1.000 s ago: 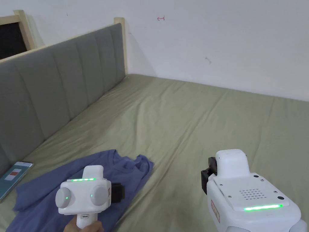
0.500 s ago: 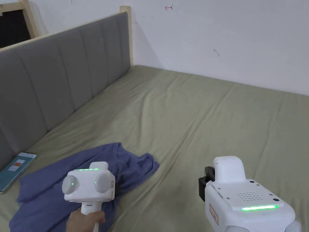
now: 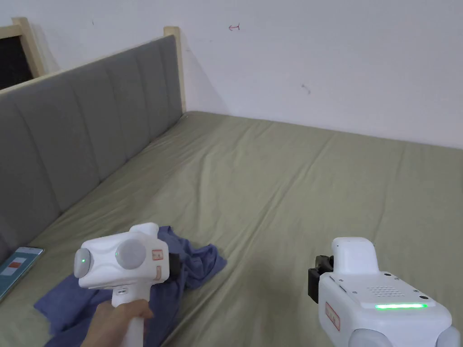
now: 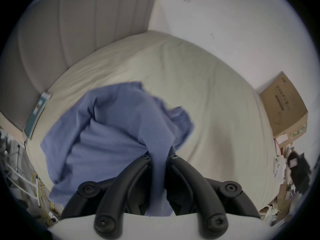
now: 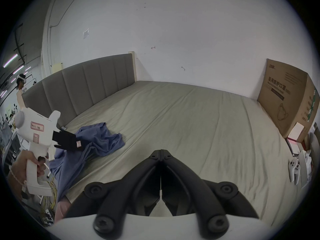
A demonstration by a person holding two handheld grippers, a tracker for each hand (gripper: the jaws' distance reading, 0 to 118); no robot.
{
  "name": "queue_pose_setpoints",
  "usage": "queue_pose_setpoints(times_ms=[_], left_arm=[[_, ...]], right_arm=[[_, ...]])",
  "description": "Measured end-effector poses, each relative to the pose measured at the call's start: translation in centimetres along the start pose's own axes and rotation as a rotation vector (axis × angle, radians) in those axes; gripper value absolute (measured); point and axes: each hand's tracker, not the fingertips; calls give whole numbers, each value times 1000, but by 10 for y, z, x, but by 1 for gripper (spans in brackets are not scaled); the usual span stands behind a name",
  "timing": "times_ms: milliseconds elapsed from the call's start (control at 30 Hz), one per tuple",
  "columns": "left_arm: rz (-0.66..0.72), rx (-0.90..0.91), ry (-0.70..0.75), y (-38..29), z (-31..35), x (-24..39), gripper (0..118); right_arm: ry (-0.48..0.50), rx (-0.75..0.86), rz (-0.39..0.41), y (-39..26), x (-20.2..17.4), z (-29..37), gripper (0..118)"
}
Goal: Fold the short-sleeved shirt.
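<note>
Left tongs (image 4: 158, 157) clamped a fold of the blue shirt (image 4: 110, 131) near the bed (image 3: 294, 189) front edge; right tongs (image 5: 161, 152) were together, empty.

Illumination was even, diffuse and moderately bright, with soft, faint shadows in the folds of the bed sheet (image 3: 280, 189). The wall (image 3: 343, 63) showed no glare. Both gripper views had strong fisheye curvature and black vignetted corners. In the left gripper view the shirt (image 4: 110, 133) and the edges were blurred.
</note>
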Motion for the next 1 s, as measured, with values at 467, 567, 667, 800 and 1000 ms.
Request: queue_pose_setpoints(times_ms=[467,567,667,800,1000], left_arm=[[-304,38,-746,-9,59,307,12],[-471,10,-800,-42,58,371,12],[-516,-110,-780,-86,29,406,12],[-624,-251,-640,-154,-25,425,12],[-659,-371,-539,-194,-66,413,96]], right_arm=[[-380,225,-118,34,131,112,0],[-480,248,-125,30,161,142,0],[-550,226,-130,18,185,162,0],[-603,168,-181,-6,213,170,0],[-607,103,-240,-32,228,168,0]])
